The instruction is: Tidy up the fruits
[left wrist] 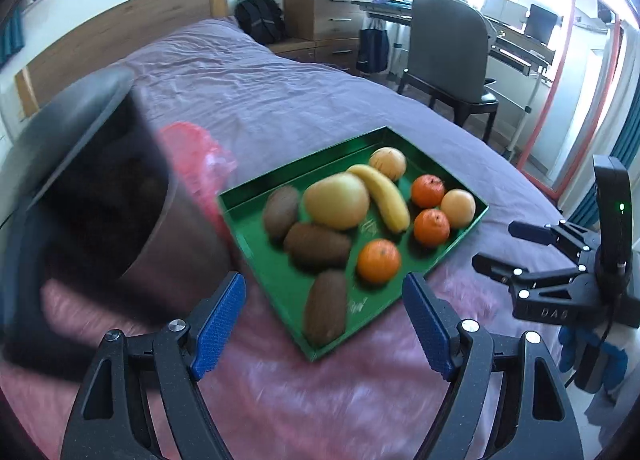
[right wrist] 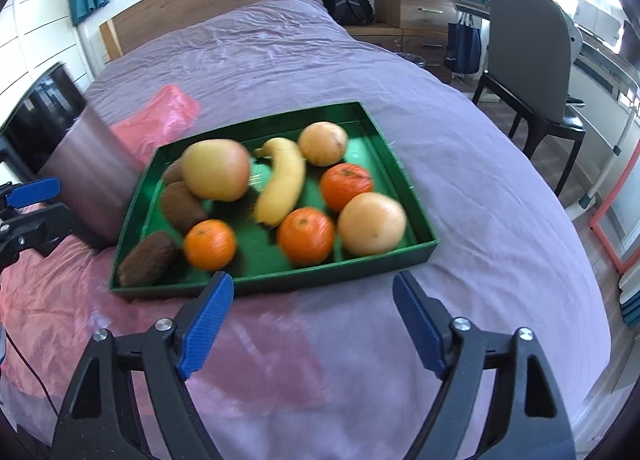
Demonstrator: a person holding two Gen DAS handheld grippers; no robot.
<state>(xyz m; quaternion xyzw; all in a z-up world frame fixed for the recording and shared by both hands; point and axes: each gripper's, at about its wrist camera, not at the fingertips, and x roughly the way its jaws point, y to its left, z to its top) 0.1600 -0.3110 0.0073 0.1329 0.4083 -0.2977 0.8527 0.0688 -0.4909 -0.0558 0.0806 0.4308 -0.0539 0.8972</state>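
A green tray (left wrist: 256, 256) (right wrist: 400, 164) lies on the purple bed cover. It holds a banana (left wrist: 384, 196) (right wrist: 282, 184), a large yellow fruit (left wrist: 336, 200) (right wrist: 216, 170), three oranges, two pale round fruits and brown kiwis (left wrist: 316, 246) (right wrist: 182, 206). My left gripper (left wrist: 324, 324) hangs open near the tray's near corner, nothing between its blue pads. My right gripper (right wrist: 308, 320) is open too, just short of the tray's front edge, and appears from the side in the left wrist view (left wrist: 496, 248).
A tall dark bin (left wrist: 108, 188) (right wrist: 92, 176) stands left of the tray, with a pink plastic bag (left wrist: 200, 164) (right wrist: 160, 120) behind it. A chair (right wrist: 532, 64), a desk and drawers stand past the bed's right side.
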